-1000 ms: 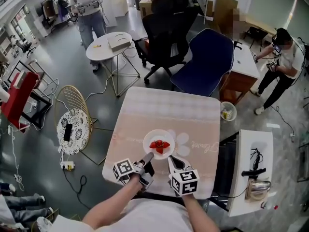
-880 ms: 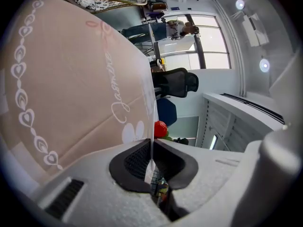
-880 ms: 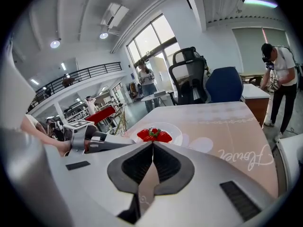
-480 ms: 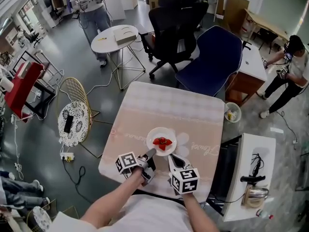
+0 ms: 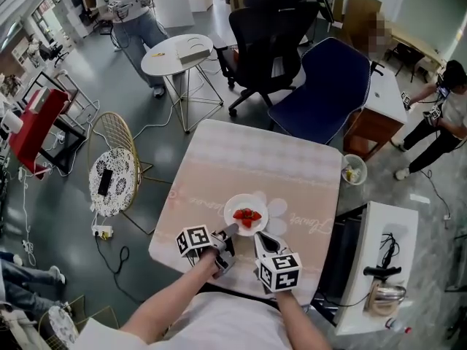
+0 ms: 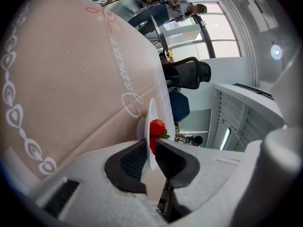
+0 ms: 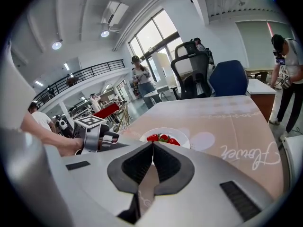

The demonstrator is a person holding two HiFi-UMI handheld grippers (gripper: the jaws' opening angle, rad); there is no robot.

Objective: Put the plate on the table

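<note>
One plate (image 5: 252,200) sits flat on the table (image 5: 248,155), toward the near edge, with strawberries (image 5: 246,215) heaped at its centre. It lies just beside a pale round print on the cloth. Its place against that print matches the frame of a second ago: no shift noted.

Left claw (image 5: 230,231): at the plate's near rim, on the left side, as it was a second ago. The left gripper view shows the rim (image 6: 152,112) standing between the two pads, with the strawberries (image 6: 157,126) just beyond them. The jaws are opening and the pads no longer press on the rim. Grip released; the plate's weight is on the table.

Right claw (image 5: 258,238): low over the cloth, just beside the plate's near edge on the right, not touching it. The right gripper view shows its jaws closed together with nothing between them; the plate lies ahead of the tips. Position against the plate is unchanged from the earlier frame.

Change in the head view: the whole scene lies slightly differently in frame, with the table a little farther right and the chairs (image 5: 273,28) behind it higher. The table's contents are the same.
</note>
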